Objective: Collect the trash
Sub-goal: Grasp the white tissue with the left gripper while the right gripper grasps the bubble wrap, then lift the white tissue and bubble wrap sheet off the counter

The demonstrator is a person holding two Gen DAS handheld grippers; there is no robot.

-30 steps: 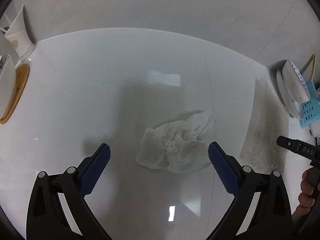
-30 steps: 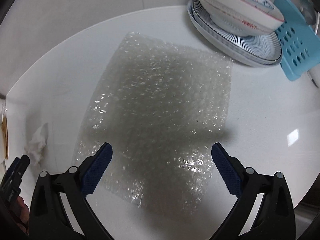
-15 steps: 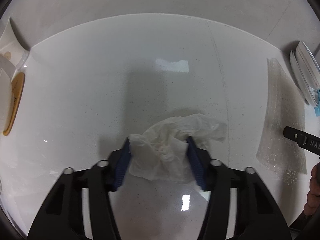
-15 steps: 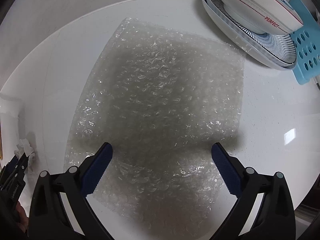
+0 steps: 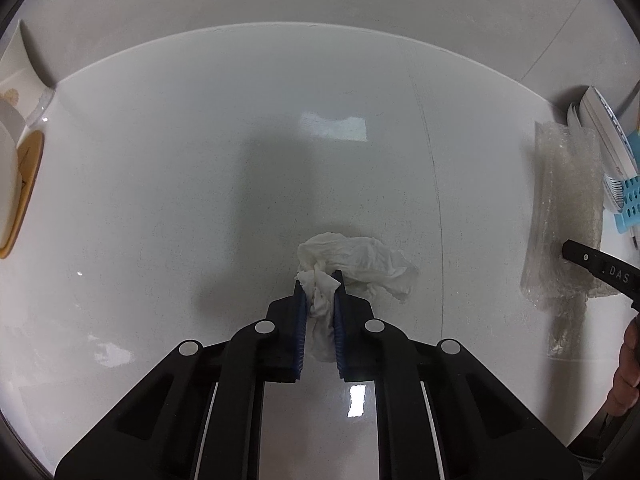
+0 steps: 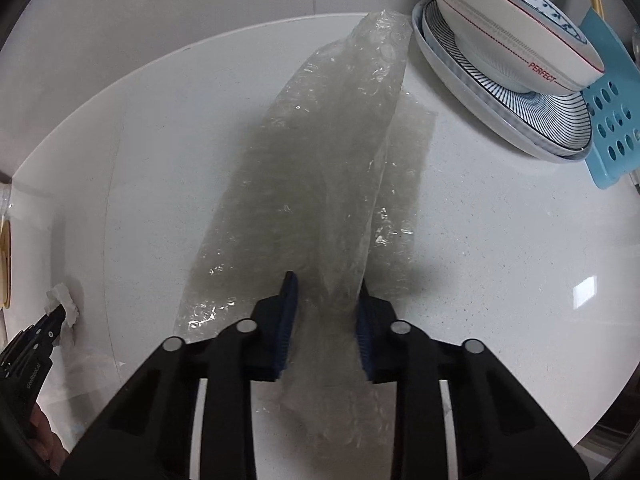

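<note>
A crumpled white tissue (image 5: 360, 256) lies on the white counter (image 5: 180, 168), and my left gripper (image 5: 319, 280) is shut on its near end, paper bunched between the blue pads. The right wrist view shows a clear bubble wrap sheet (image 6: 320, 152) pinched into a raised ridge. My right gripper (image 6: 325, 284) points down on it, its jaws closing with the wrap pressed between the pads. The same wrap (image 5: 564, 208) shows at the right of the left wrist view. The tissue (image 6: 64, 300) appears far left in the right wrist view.
A patterned bowl (image 6: 508, 36) sits on stacked striped plates (image 6: 520, 120) at the back right, beside a blue perforated rack (image 6: 612, 116). A wooden board (image 5: 24, 188) and a white vessel (image 5: 16, 64) stand at the left edge. A grey wall runs behind the counter.
Both grippers went from wide open to closed. The left one came down onto the tissue and pinched it. The right one squeezed the flat bubble wrap into a raised fold.
</note>
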